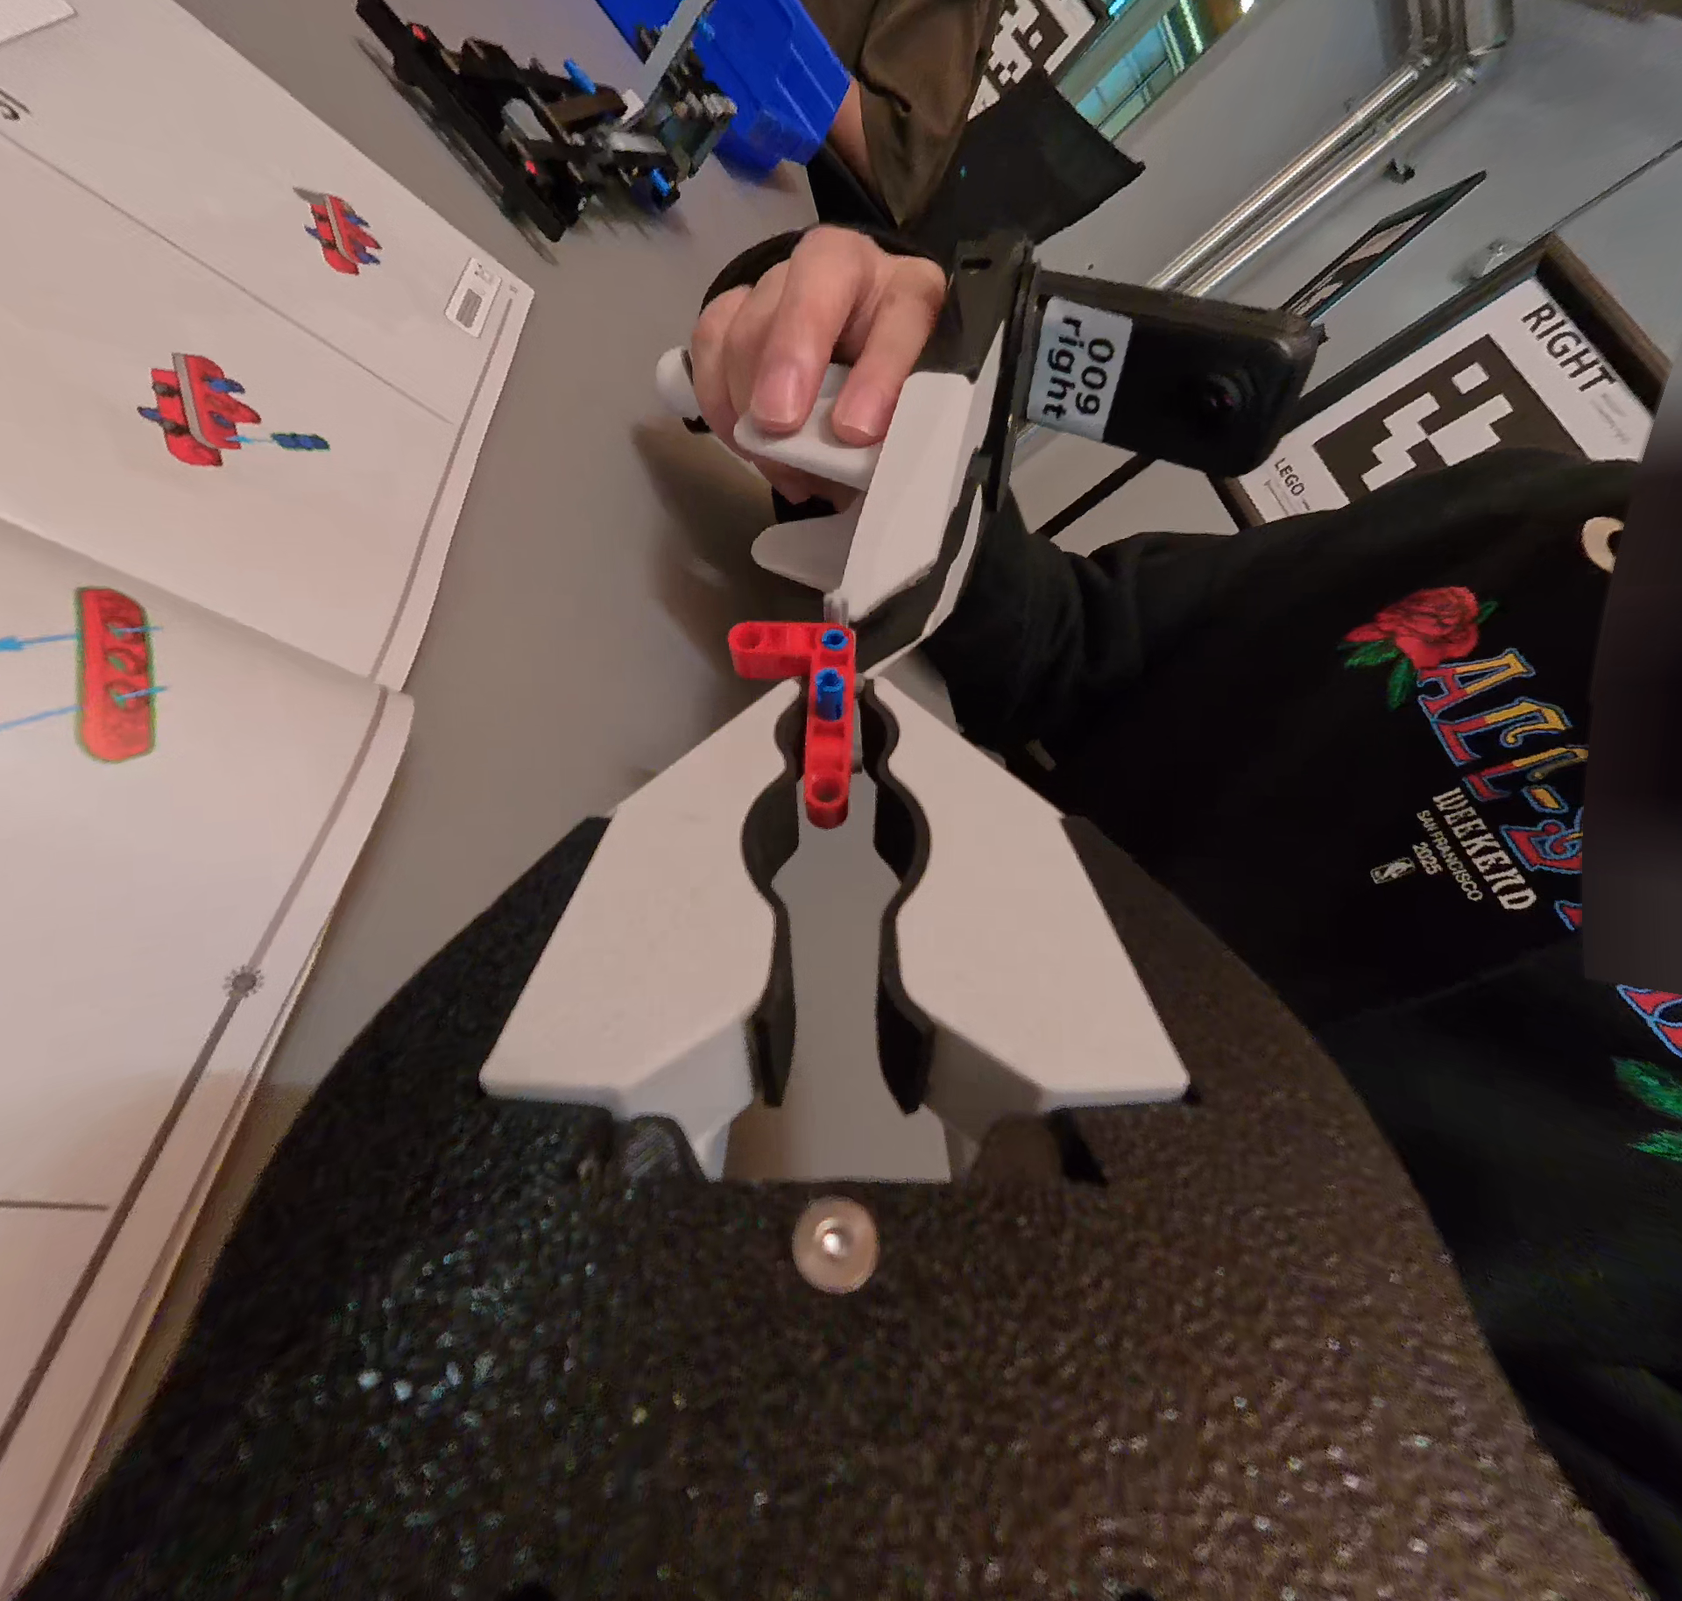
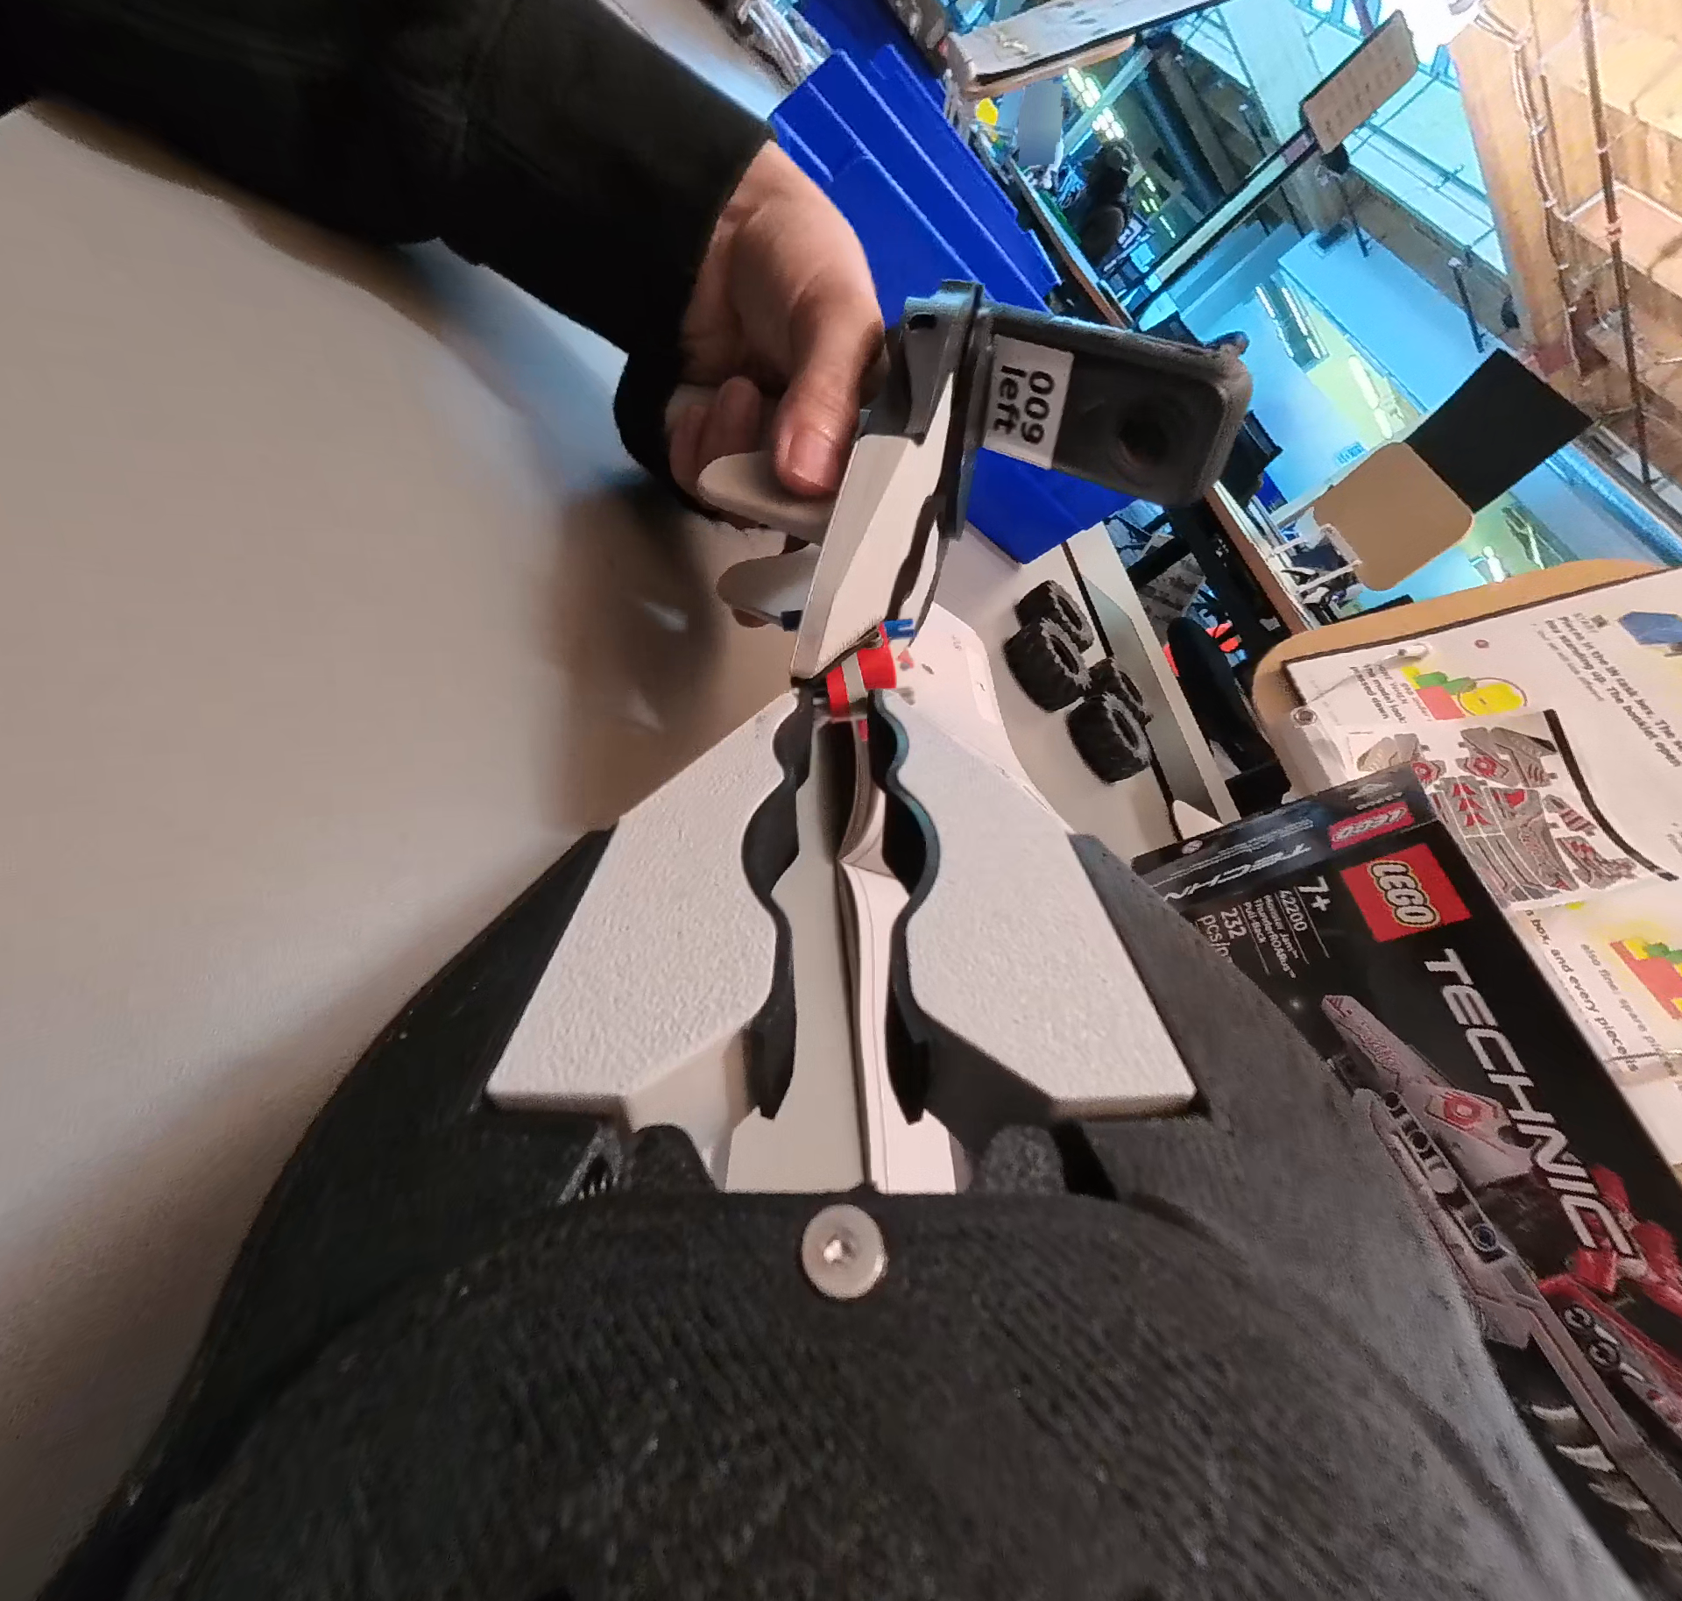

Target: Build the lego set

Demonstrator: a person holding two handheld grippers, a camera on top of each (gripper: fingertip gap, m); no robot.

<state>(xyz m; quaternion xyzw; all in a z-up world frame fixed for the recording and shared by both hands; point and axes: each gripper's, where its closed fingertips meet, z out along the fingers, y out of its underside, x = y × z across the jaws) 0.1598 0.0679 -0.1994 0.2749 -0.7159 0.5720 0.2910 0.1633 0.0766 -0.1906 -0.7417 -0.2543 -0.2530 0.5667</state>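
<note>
The left gripper is clamping the long arm of a red L-beam between nearly closed fingers, two blue pins seated in the beam near its corner. Above the beam, the right gripper is closing on a small grey piece that is meeting the beam's corner, its fingers almost together. In the right wrist view the two tools are meeting tip to tip over the table, the beam sitting between them. Left of the beam, the instruction sheets are lying open, with the half-built black chassis beyond them beside a blue bin. The risk, as it appears: the grey piece is going in slightly off-axis, and a sideways push could be twisting the beam in the left grip, popping a pin loose or dropping the beam onto the table.
</note>
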